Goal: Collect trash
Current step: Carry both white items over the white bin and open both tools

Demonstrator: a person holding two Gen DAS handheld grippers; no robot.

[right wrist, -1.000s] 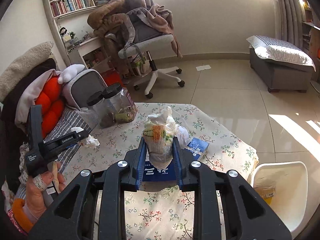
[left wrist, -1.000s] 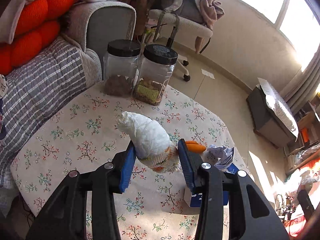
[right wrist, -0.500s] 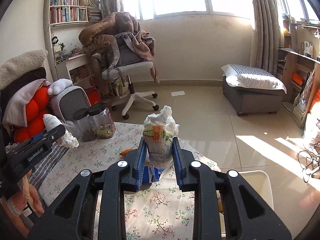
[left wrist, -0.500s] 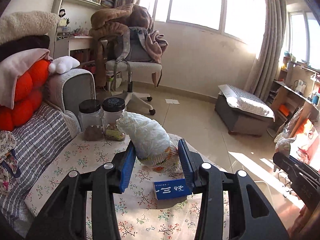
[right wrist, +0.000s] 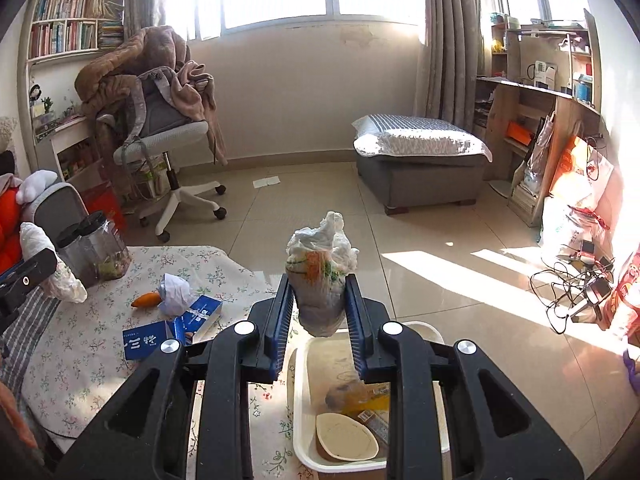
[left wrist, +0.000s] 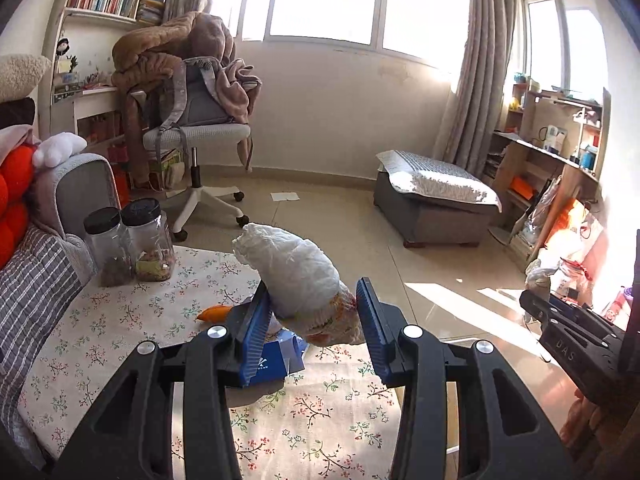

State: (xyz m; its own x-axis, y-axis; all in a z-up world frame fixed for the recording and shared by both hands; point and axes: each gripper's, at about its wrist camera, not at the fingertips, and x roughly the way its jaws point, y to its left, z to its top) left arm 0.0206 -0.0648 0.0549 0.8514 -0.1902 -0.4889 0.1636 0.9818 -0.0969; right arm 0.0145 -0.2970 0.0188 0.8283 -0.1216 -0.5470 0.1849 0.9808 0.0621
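Right gripper (right wrist: 318, 300) is clamped on a knotted plastic bag (right wrist: 318, 272), white with orange and green print, its bottom bulging below the blue pads (right wrist: 280, 320), and it hangs right over the white trash bin (right wrist: 304, 432) standing on the floor beside the table. Inside the bin sit a brown paper bowl (right wrist: 346, 438) and some yellow and brown scraps. Over on the other side, the left gripper (left wrist: 312, 312) is squeezing its own bundle, a white crumpled bag (left wrist: 292, 272) with a patch of orange print at its lower end, tilted up and to the left between the blue pads (left wrist: 254, 328), held above the floral tablecloth (left wrist: 120, 320). In the right wrist view that same left gripper (right wrist: 24, 284) shows at the far left edge with its white bundle (right wrist: 60, 276) poking out. On the table lie a small orange piece (right wrist: 146, 300), a crumpled white paper (right wrist: 174, 292) just beside it, and two blue boxes (right wrist: 144, 342), one flat, one open, touching each other near the table's edge. Two black-lidded clear jars (left wrist: 128, 244) stand side by side at the far corner, next to the grey sofa arm (left wrist: 80, 188). Beyond, a swivel chair (left wrist: 196, 136) is heaped with brown blankets.
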